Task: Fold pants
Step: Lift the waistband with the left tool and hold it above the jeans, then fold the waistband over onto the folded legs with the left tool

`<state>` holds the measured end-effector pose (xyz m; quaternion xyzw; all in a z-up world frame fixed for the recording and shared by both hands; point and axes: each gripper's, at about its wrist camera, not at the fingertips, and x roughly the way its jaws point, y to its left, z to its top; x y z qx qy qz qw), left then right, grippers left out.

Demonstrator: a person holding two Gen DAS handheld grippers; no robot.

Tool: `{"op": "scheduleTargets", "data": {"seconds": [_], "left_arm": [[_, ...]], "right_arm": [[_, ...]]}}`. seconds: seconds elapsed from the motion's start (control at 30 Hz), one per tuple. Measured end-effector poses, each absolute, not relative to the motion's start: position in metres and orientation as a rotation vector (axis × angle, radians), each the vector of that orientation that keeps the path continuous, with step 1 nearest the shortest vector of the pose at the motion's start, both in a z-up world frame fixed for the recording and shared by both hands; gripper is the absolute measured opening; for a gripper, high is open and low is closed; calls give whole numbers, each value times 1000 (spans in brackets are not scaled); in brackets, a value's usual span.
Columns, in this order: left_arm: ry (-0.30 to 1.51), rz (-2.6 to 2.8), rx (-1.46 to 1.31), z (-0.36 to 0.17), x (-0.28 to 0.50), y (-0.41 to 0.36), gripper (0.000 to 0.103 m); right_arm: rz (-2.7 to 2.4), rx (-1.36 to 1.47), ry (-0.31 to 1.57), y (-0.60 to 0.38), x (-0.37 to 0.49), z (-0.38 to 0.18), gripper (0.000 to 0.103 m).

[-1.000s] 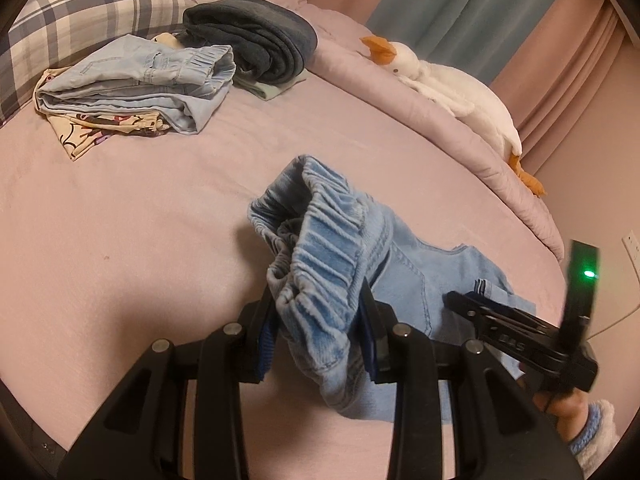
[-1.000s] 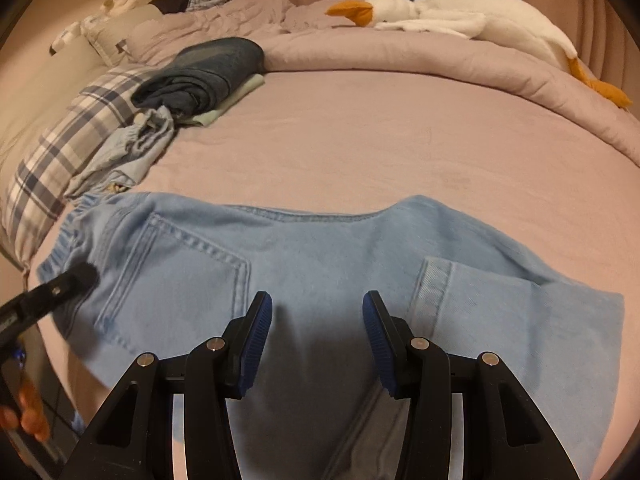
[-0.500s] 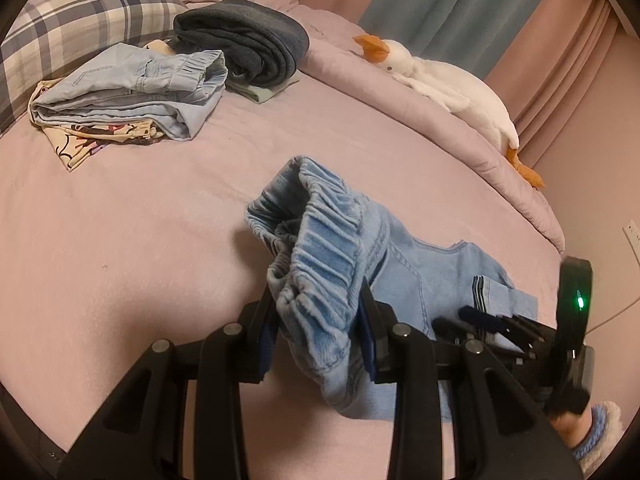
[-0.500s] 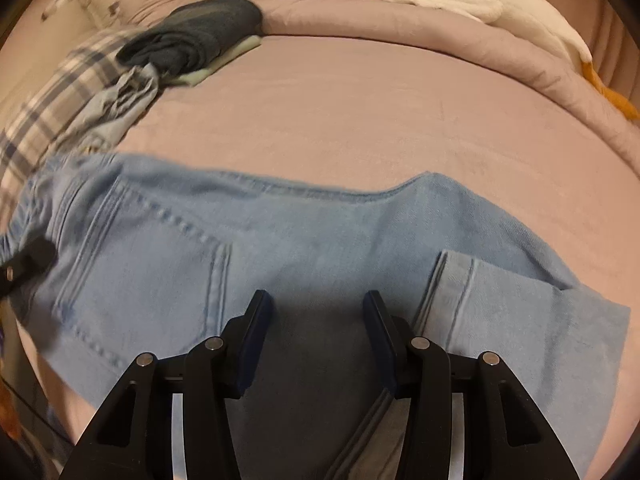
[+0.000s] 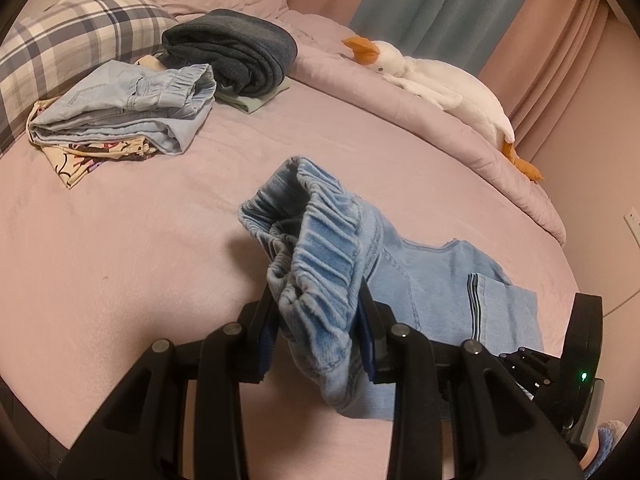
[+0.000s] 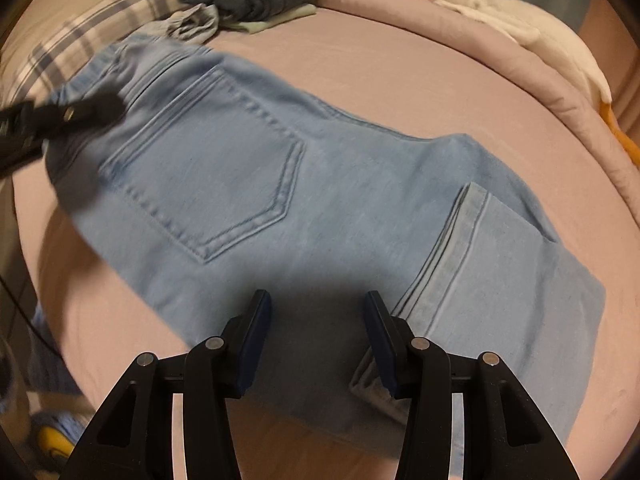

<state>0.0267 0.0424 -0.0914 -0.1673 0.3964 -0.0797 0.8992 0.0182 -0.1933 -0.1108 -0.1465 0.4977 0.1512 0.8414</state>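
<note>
Folding step: pants [image 6: 248,184] lie across the pink bed [image 5: 120,240], legs already doubled back so the hem [image 6: 472,248] sits on the thigh; judged about halfway, with the waist end likely meant to go over next.
Plaid pillow [image 5: 68,48]: far left at the head of the bed, out of the working area.
Folded pile: light denim piece [image 5: 132,108] on a printed cloth [image 5: 80,160], beside a dark folded garment [image 5: 236,52]; stacked well apart from the pants, probably finished items kept clear of the folding space.
Left gripper [image 5: 318,324]: clenched on the elastic waistband [image 5: 320,248], bunched between the blue pads and raised off the bed; lifted, I'd say, so the waist end can be carried over the rest.
Pants position: the waist end is in the left gripper's jaws, while the seat with its back pocket [image 6: 208,176] and the doubled legs lie flat on the bed toward the right.
Right gripper [image 6: 318,340]: jaws parted, nothing between them, hovering over the near edge of the denim close to the hem; likely there to pin or pinch the fold line.
Risk: the hem could slide off if the waist is pulled before the right side is secured.
Stuffed goose [image 5: 432,80]: far right along the duvet edge [image 5: 480,152], no part in the task.
</note>
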Motion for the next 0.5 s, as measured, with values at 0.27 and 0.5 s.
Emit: {"op": "scheduleTargets", "data": {"seconds": [0.27, 0.5], "left_arm": [[804, -175, -326, -81, 24, 34, 33], [777, -192, -299, -66, 22, 19, 33]], "right_arm": [[334, -274, 1062, -200, 20, -110, 48], [359, -240, 1039, -206, 21, -115, 48]]}}
